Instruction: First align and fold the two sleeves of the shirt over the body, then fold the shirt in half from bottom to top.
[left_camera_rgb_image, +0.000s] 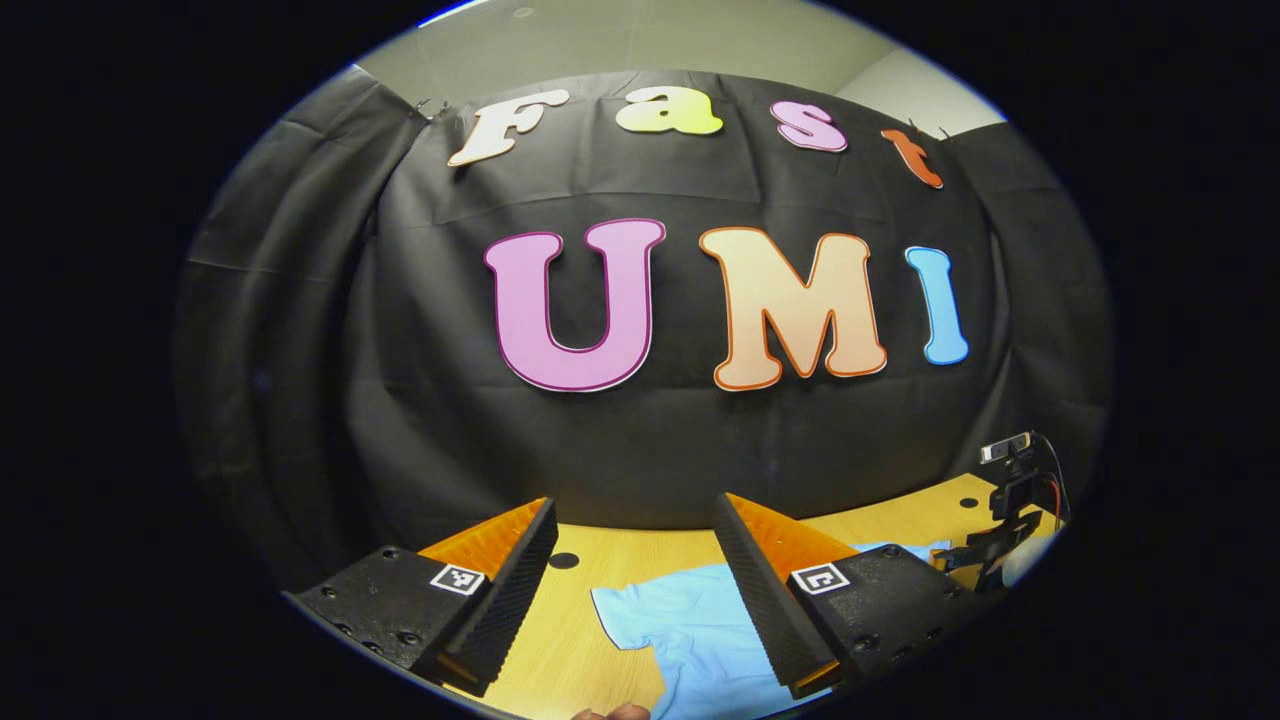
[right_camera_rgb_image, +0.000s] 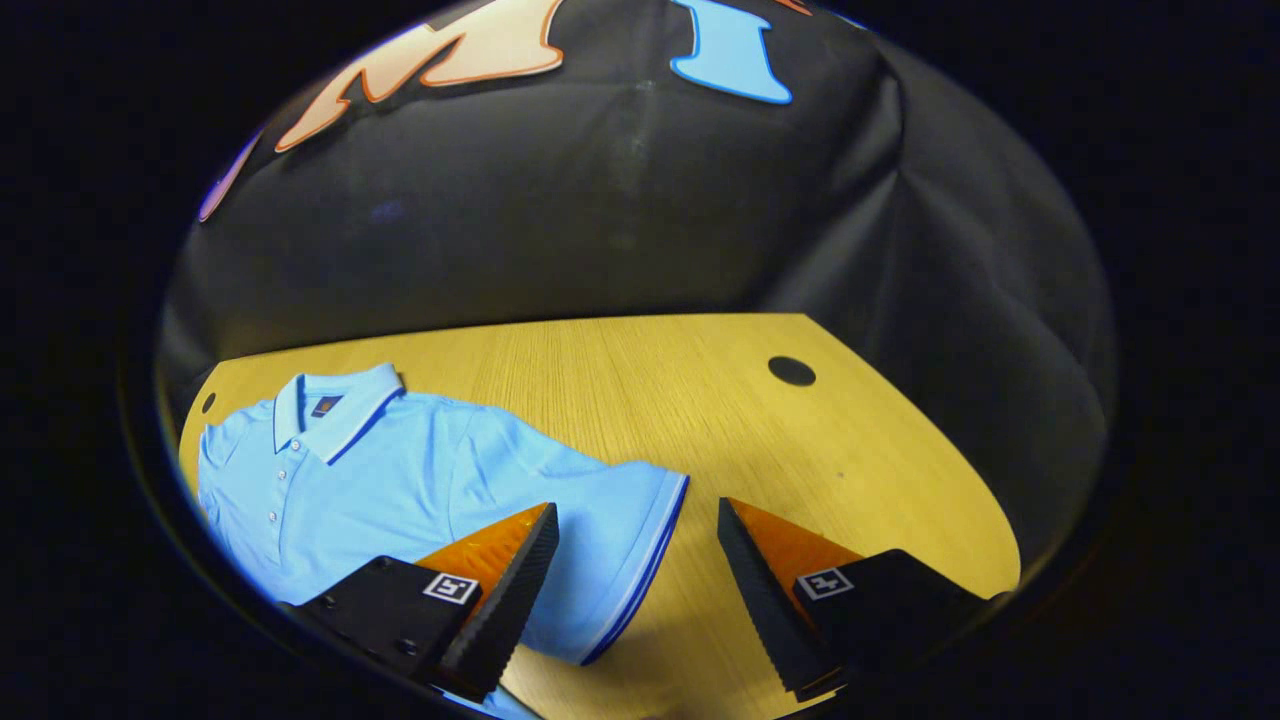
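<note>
No readable word, brand or number stands on any thing here. The light blue short-sleeved polo shirt (right_camera_rgb_image: 400, 490) carries a small dark label inside its collar (right_camera_rgb_image: 324, 405), too small to make out. Each gripper bears a small square black-and-white coded marker on each of its two finger mounts, a pattern rather than letters: on the left gripper (left_camera_rgb_image: 636, 590) in the left gripper view, and on the right gripper (right_camera_rgb_image: 636, 590) in the right gripper view.
</note>
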